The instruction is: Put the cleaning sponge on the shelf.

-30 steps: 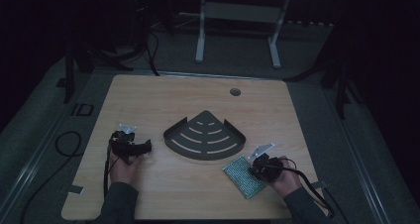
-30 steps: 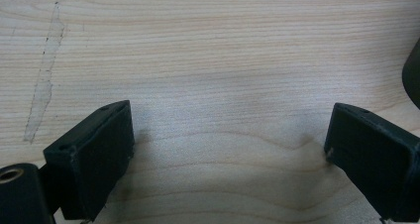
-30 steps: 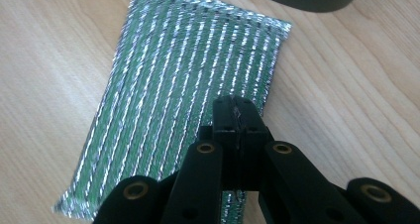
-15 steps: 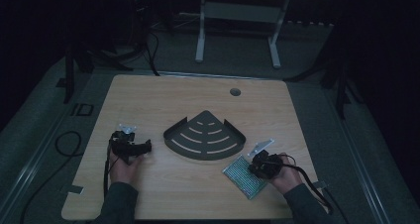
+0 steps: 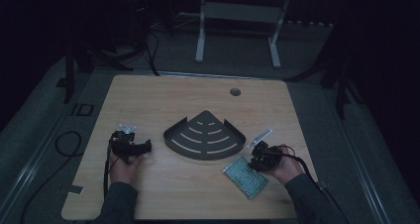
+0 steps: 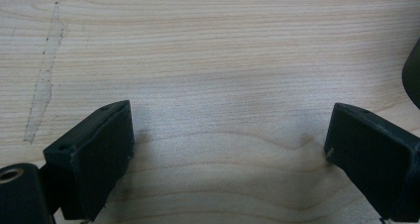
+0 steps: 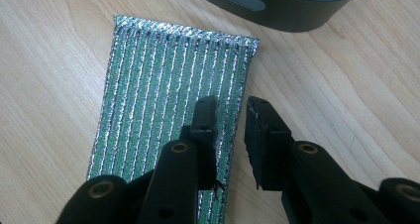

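Two tongs are kept free: the right tongs (image 7: 232, 116), just opening narrowly, seemingly release the glittery green pad (image 7: 168, 105) onto the desk (image 5: 163, 100), while the left tongs (image 6: 230, 149) are held wide and empty.

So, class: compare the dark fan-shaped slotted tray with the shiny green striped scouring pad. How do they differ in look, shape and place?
The dark fan-shaped slotted tray is matt, rigid and walled; the shiny green striped scouring pad is flat and glittery.
The tray is a quarter-circle fan with curved slots; the pad is a rectangle with straight stripes.
The tray sits mid-table, apart from both grippers; the pad lies under the right gripper, whose jaws have just been opening.
Both rest on the wooden table.
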Demonstrator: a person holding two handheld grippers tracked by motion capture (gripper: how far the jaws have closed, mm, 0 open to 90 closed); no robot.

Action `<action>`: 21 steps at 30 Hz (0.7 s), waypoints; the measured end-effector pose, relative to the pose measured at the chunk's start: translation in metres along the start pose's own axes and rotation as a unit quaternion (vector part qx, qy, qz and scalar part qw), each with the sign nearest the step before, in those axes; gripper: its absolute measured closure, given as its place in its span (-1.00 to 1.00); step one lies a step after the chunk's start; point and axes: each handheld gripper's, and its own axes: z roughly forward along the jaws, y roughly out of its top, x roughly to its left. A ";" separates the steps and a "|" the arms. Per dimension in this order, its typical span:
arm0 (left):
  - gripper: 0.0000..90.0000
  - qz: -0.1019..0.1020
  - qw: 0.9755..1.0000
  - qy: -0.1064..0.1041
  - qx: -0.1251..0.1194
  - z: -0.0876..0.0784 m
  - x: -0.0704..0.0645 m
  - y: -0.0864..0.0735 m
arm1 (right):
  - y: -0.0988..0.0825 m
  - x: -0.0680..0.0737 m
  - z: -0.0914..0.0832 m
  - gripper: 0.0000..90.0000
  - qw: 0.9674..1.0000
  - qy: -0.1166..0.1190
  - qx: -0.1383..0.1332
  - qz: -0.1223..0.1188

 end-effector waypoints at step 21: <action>-0.88 0.000 1.000 0.000 0.000 0.000 0.000 0.000 | -0.001 -0.009 0.015 0.58 0.999 0.023 0.043 0.016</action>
